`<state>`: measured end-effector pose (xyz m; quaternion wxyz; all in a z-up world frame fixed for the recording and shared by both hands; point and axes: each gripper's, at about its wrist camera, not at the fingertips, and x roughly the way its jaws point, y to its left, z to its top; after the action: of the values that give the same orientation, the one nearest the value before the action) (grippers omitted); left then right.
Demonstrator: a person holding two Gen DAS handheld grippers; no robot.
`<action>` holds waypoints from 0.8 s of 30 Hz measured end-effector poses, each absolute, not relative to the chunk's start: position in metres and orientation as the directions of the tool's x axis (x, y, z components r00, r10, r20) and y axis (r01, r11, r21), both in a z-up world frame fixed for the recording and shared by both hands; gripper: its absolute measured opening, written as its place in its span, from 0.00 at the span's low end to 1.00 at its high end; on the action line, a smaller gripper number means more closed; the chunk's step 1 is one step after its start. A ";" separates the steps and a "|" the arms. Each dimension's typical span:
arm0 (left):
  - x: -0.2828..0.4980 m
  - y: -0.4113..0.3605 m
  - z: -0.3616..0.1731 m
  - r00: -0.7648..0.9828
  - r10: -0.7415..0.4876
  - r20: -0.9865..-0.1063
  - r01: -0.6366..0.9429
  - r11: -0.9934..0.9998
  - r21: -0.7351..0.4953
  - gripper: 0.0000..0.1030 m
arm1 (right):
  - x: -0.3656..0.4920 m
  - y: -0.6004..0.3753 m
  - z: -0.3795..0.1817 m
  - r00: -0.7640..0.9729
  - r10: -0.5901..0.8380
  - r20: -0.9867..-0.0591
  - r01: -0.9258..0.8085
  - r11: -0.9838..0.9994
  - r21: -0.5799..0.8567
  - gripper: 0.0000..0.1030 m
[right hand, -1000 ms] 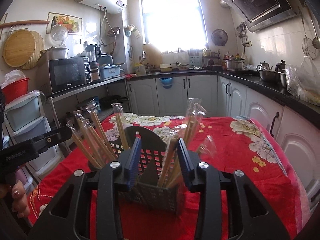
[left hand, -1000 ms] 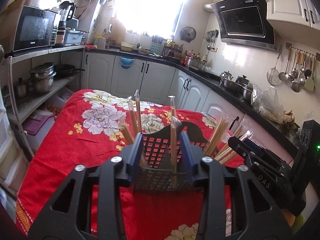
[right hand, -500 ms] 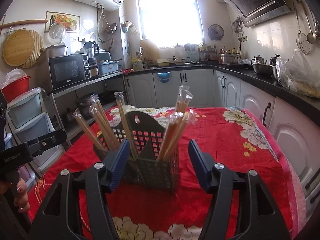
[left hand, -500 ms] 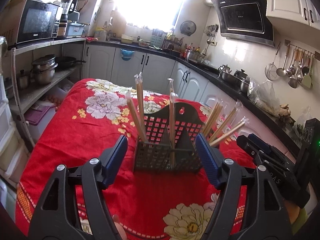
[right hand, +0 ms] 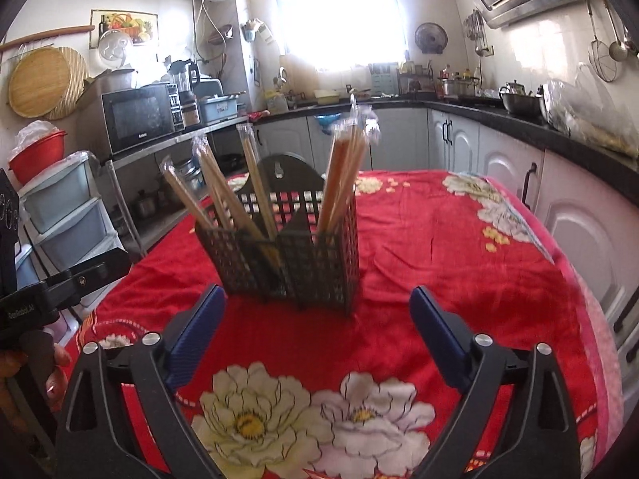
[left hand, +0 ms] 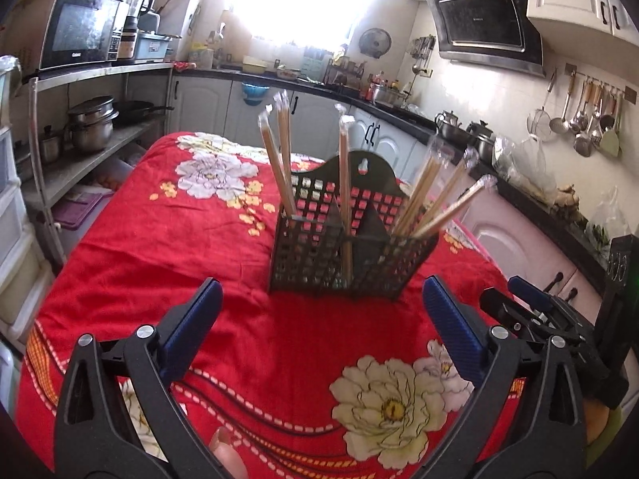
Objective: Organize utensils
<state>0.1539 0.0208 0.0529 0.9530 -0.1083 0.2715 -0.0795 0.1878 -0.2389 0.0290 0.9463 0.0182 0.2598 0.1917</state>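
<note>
A dark mesh utensil holder (left hand: 351, 243) stands upright on the red flowered tablecloth (left hand: 167, 247). It also shows in the right wrist view (right hand: 287, 255). Several plastic-wrapped pairs of chopsticks (left hand: 279, 159) stand in its compartments, some leaning right (left hand: 443, 203). They show in the right wrist view too (right hand: 343, 175). My left gripper (left hand: 319, 311) is open and empty, held back from the holder's front. My right gripper (right hand: 317, 319) is open and empty, also short of the holder. The right gripper shows at the right edge of the left wrist view (left hand: 535, 311).
Grey cabinets (right hand: 451, 147) and a black counter with pots run along the back and right. A shelf rack with a microwave (left hand: 80, 36) and pans stands left of the table. Plastic drawers (right hand: 64, 215) stand at the left.
Both grippers opened wide from either side of the holder and drew back from it toward the table's near edge. The holder stays standing on the cloth.
</note>
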 end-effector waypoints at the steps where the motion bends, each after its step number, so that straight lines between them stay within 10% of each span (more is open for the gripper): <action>1: 0.152 0.019 0.050 0.839 -0.209 -0.503 0.093 0.965 -0.246 0.90 | 0.186 -0.239 0.026 0.789 0.370 -0.491 -0.352 0.927 0.132 0.91; 24: 0.130 0.005 0.009 0.879 -0.168 -0.446 0.097 0.979 -0.178 0.90 | 0.145 -0.243 -0.013 0.856 0.323 -0.403 -0.318 0.945 0.083 0.94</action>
<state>0.1299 0.0054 0.0088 0.9664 -0.0753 0.2359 -0.0683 0.1455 -0.2430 -0.0130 0.9633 0.0068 0.2104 0.1663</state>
